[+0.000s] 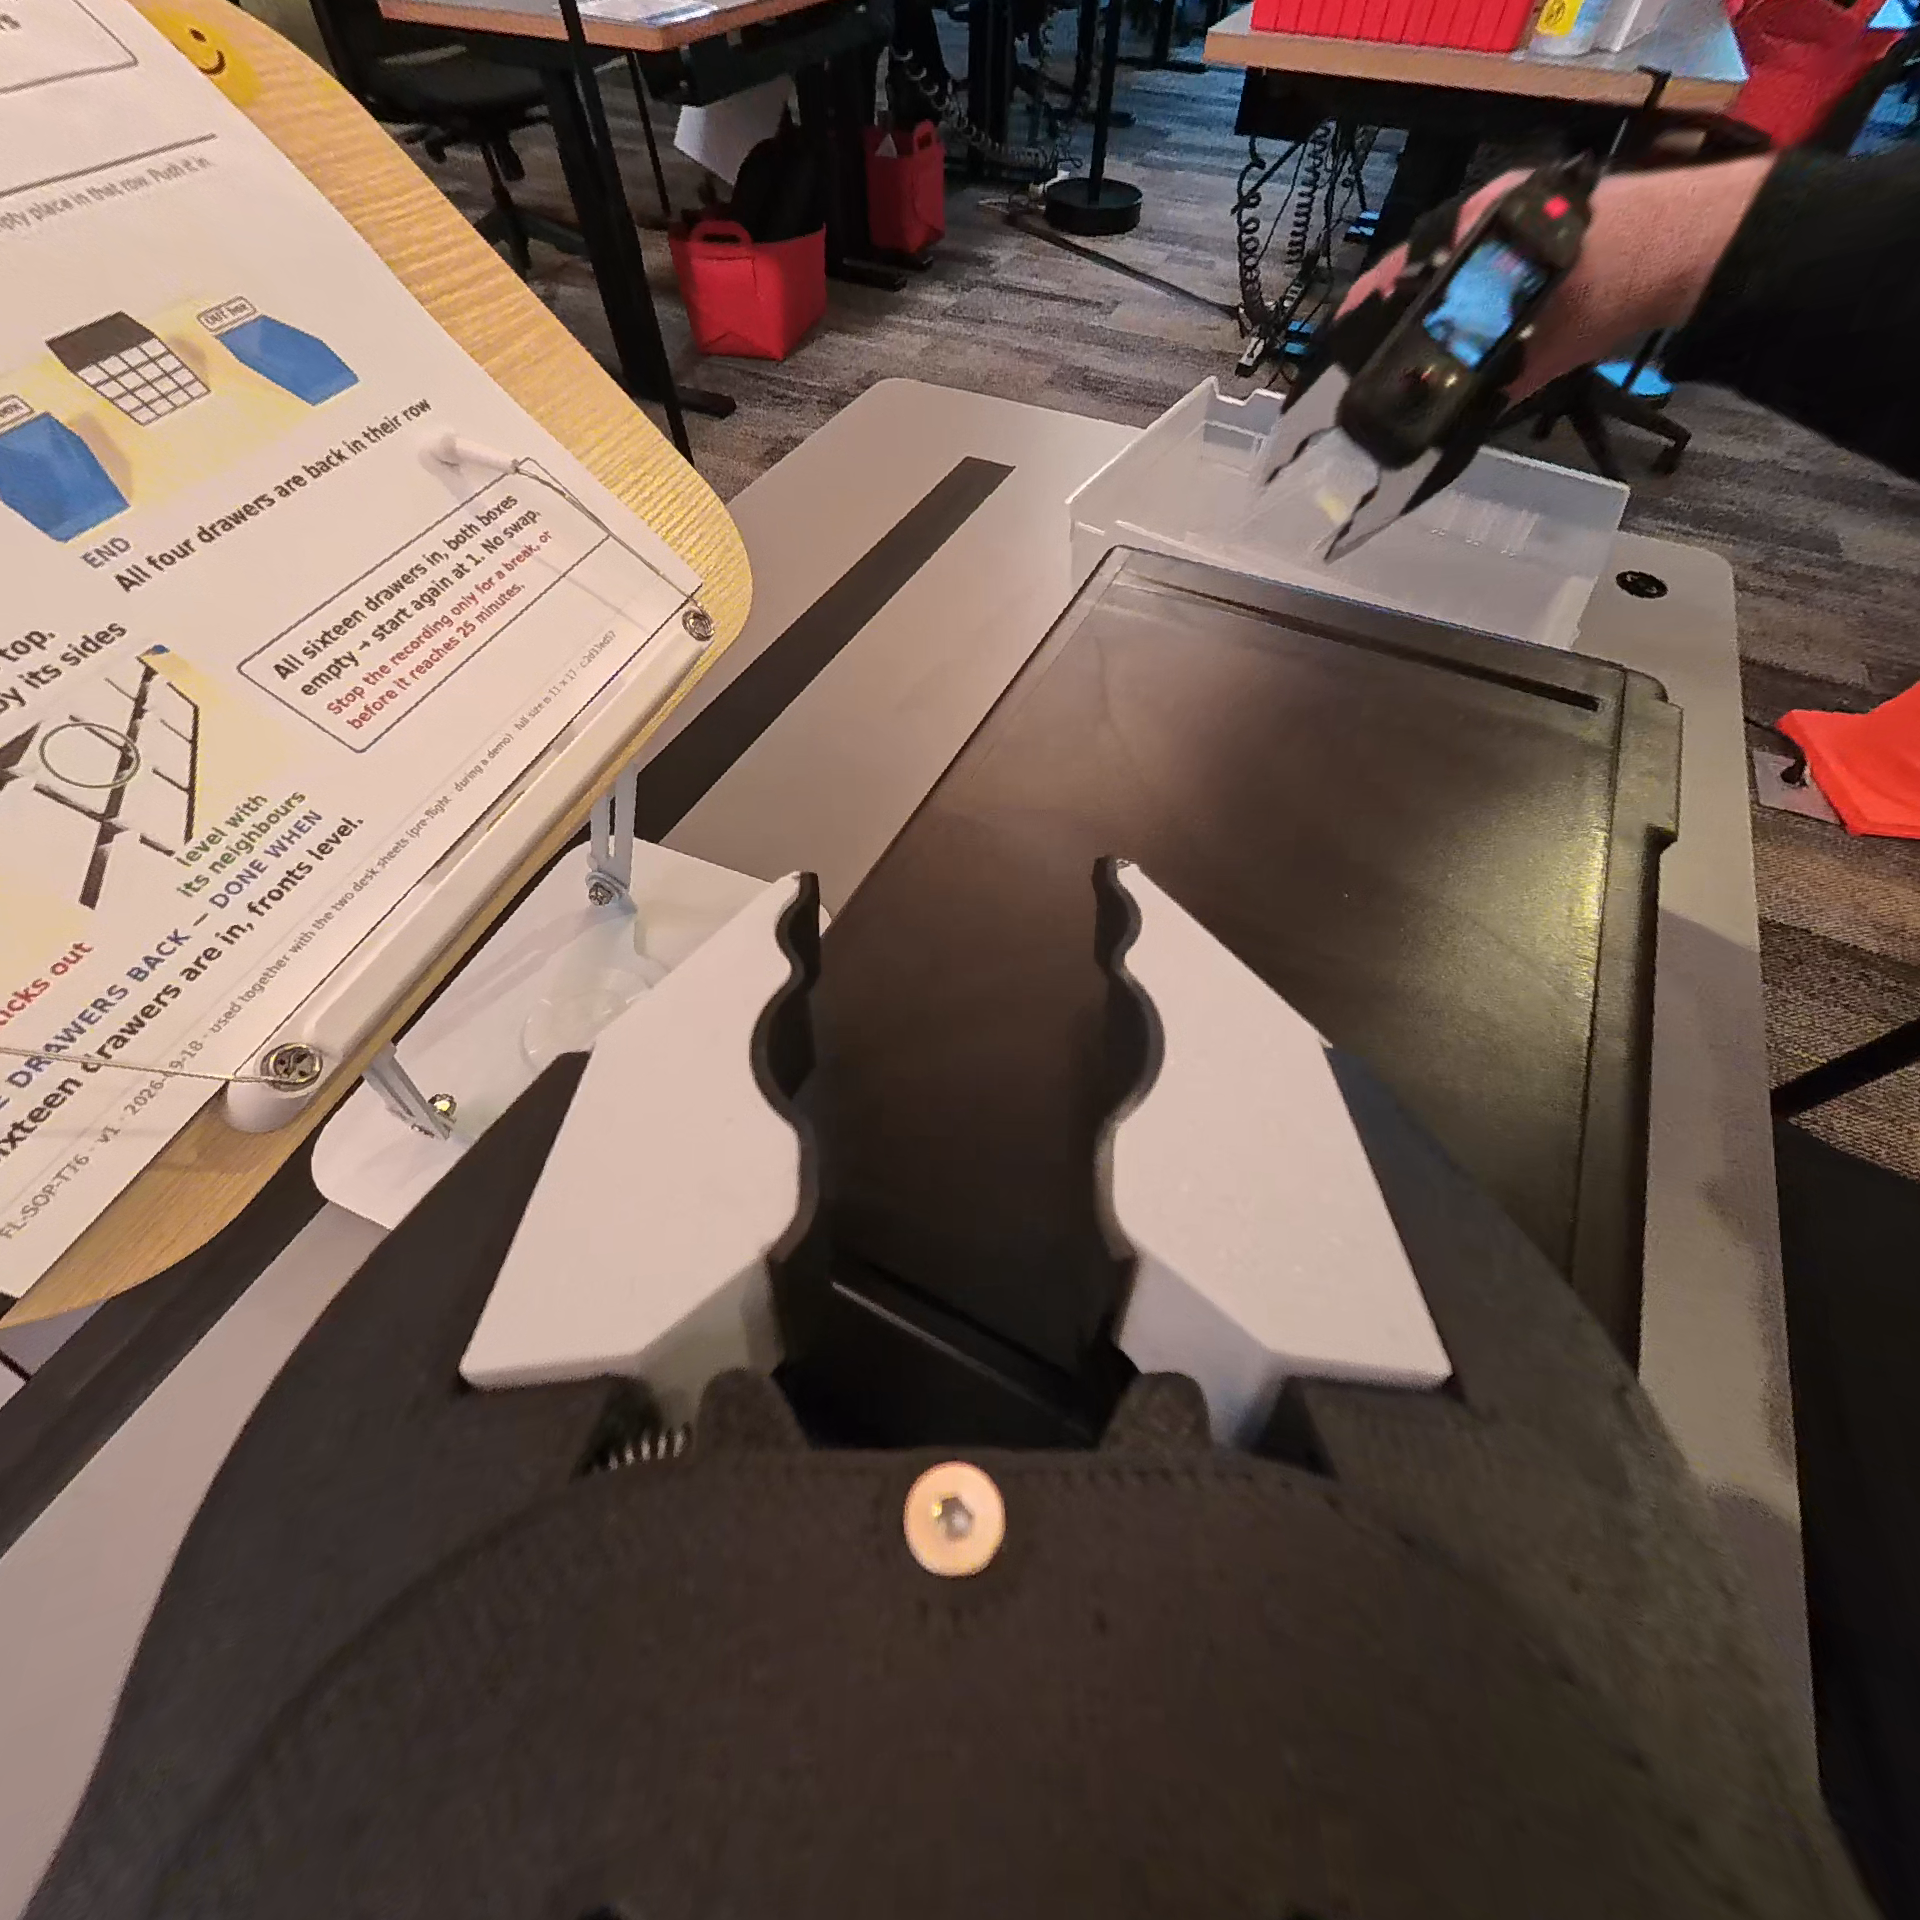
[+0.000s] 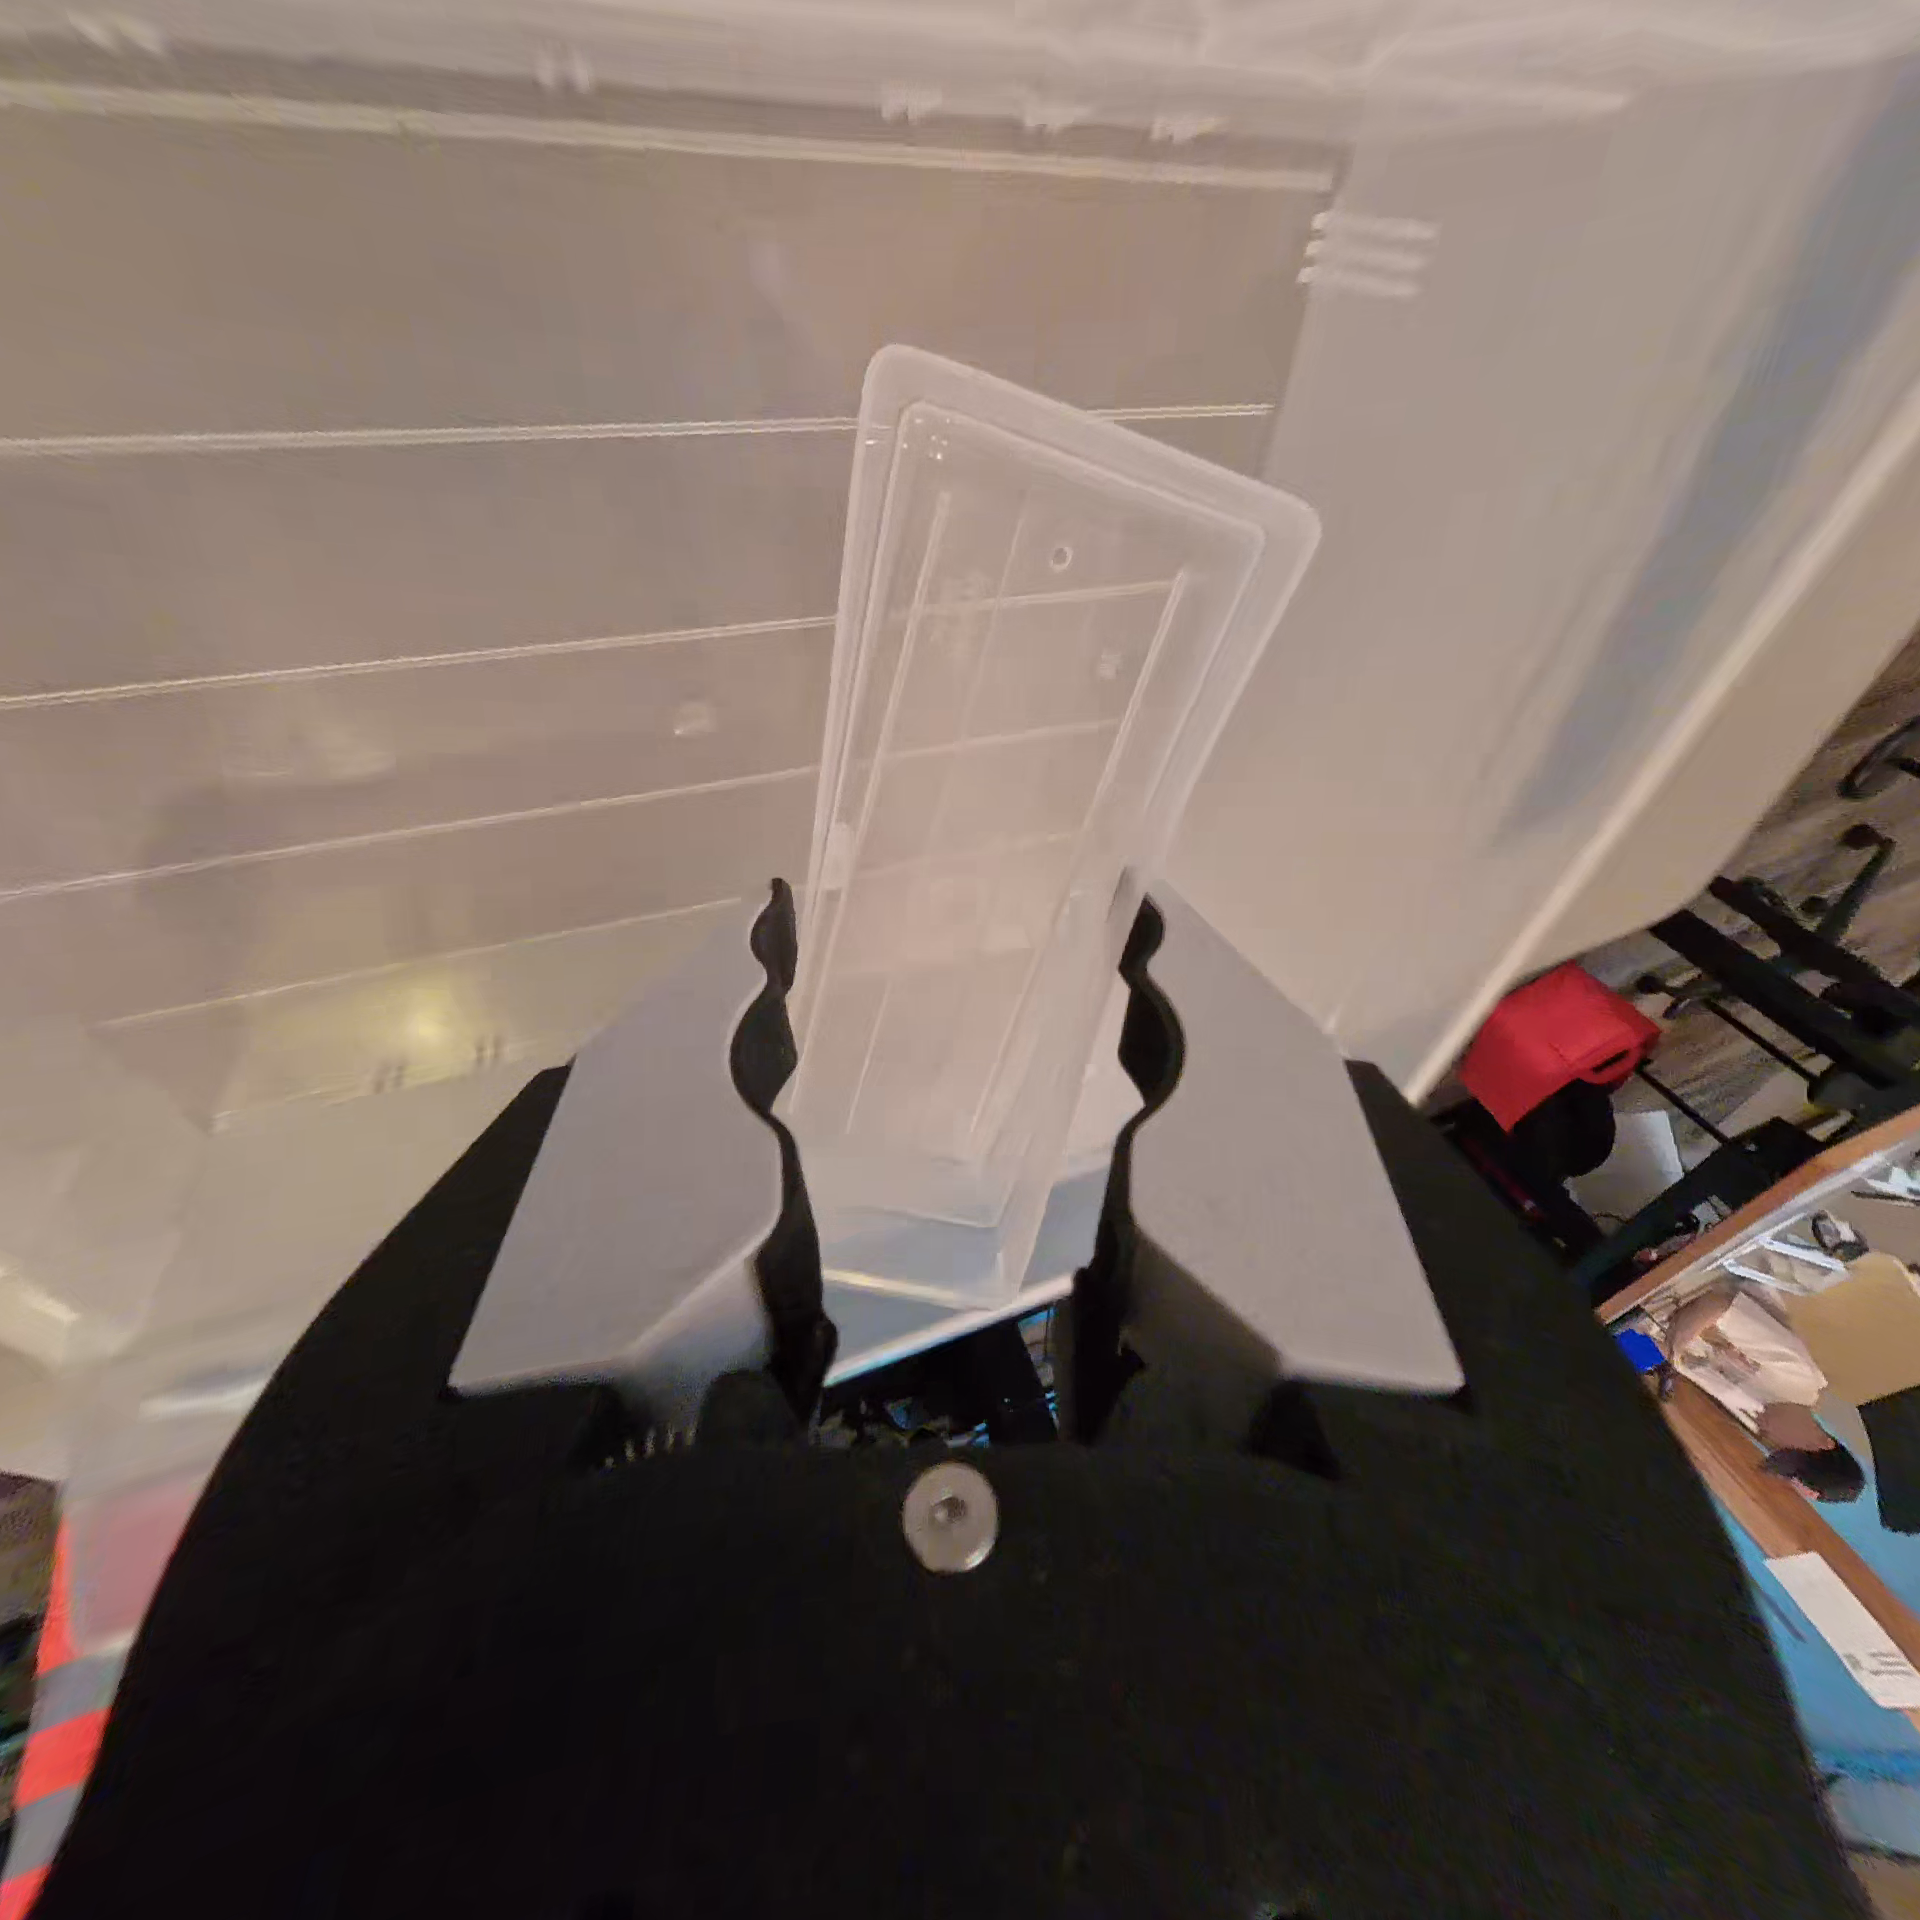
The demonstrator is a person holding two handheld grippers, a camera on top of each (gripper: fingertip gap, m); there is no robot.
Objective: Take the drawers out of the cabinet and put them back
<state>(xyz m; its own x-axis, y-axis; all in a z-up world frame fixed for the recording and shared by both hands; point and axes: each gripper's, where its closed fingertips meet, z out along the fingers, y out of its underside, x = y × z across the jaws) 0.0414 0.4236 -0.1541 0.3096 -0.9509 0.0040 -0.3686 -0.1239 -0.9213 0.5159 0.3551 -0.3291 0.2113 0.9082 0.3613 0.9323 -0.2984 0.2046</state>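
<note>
My left gripper (image 1: 956,883) is open and empty, hovering over the flat black top of the cabinet (image 1: 1299,831). My right gripper (image 2: 956,904) is shut on a small clear plastic drawer (image 2: 1029,727), which stands tilted between the fingers. It hangs over the inside of a large translucent bin (image 2: 416,520). In the left wrist view, the right gripper (image 1: 1340,499) shows far off, held by a hand, with the clear drawer (image 1: 1299,488) over the bin (image 1: 1507,540) just beyond the cabinet. The cabinet's drawer fronts are hidden.
An instruction board (image 1: 312,623) on a white stand leans at the left of the grey desk (image 1: 831,520). An orange fabric item (image 1: 1860,769) lies off the desk's right edge. Red bags (image 1: 748,281), chairs and other desks stand on the carpet behind.
</note>
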